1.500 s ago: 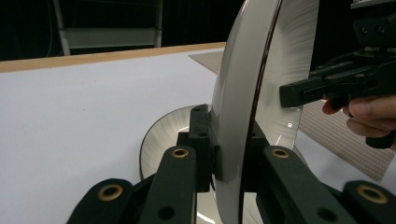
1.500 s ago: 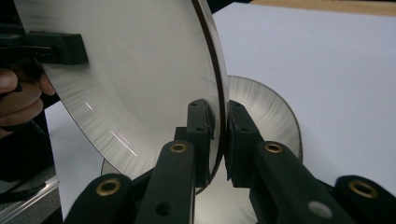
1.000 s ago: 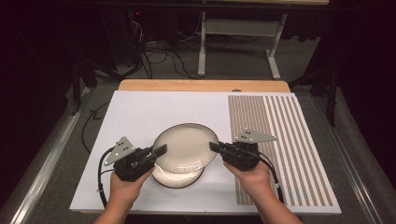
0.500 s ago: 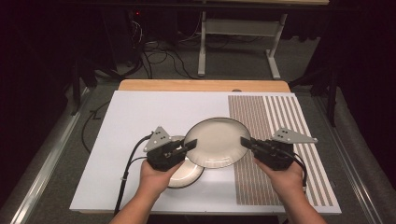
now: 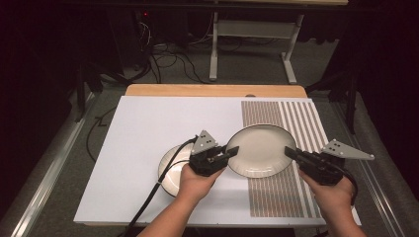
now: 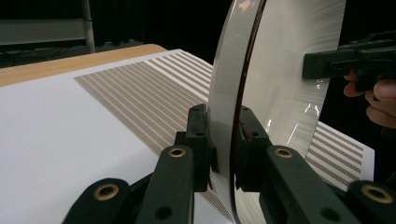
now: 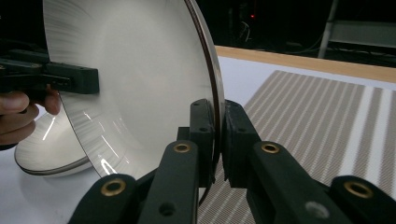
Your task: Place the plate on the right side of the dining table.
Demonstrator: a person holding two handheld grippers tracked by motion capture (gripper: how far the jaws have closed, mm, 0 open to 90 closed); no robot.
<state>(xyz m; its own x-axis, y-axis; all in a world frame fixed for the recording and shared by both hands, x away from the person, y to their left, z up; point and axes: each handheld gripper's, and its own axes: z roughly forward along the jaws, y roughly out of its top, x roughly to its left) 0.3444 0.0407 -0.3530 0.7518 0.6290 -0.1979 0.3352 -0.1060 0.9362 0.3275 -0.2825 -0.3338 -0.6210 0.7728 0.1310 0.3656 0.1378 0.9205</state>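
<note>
Table (image 5: 148, 133), white mat with striped panel at right. Upper plate (image 5: 261, 150), centre-right of the high view, held above the striped panel: likely rigid, glazed, slippery, breakable; best gripped at opposite rims. Second plate (image 5: 170, 170) rests lower left. Left claw (image 5: 228, 153) and right claw (image 5: 290, 153) are each clamped on its rim.

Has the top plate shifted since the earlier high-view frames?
Yes. The top plate, held by both claws, has moved right: it was stacked on the lower plate and now reaches over the striped mat.
</note>
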